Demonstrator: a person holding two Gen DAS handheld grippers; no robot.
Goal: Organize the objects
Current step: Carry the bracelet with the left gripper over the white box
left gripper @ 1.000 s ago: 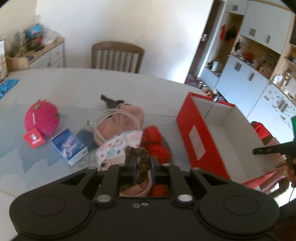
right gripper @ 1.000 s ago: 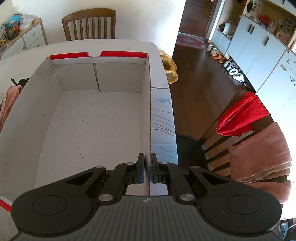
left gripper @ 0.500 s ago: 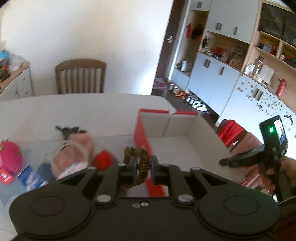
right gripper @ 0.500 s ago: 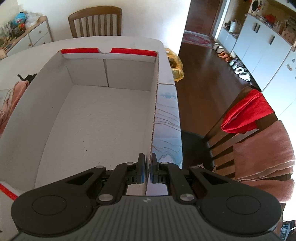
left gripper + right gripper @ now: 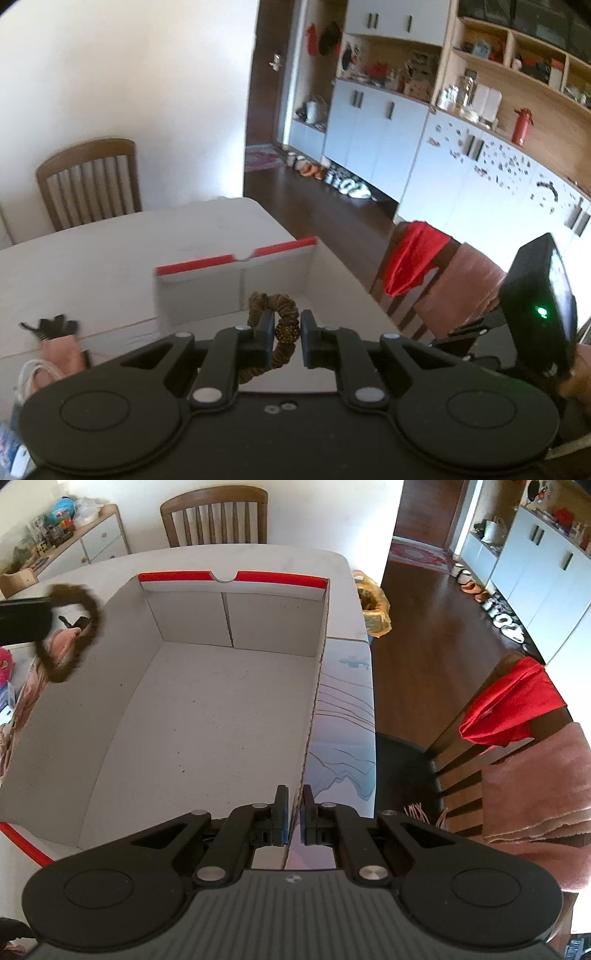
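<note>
My left gripper (image 5: 287, 325) is shut on a brown ruffled hair tie (image 5: 275, 304) with a beaded ball, held in the air. The right wrist view shows that hair tie (image 5: 94, 616) hanging by the left wall of the box, near its far corner. The box (image 5: 192, 616) is white cardboard with red outer sides; it stands open on the table with nothing inside. My right gripper (image 5: 293, 812) is shut on the near end of the box's right wall (image 5: 308, 738). The box's far red rim (image 5: 207, 264) appears ahead of the left gripper.
Pink fabric (image 5: 61, 349), a white cord and a black item (image 5: 51, 326) lie left of the box, with a pink plush (image 5: 3, 664) beyond. A wooden chair (image 5: 216, 517) stands at the table's far side. Another chair with a red cloth (image 5: 513, 701) stands right.
The left gripper has swung right with the hair tie, from over the pile of things to the box's left wall, and now shows in the right wrist view. The right gripper keeps hold of the wall.
</note>
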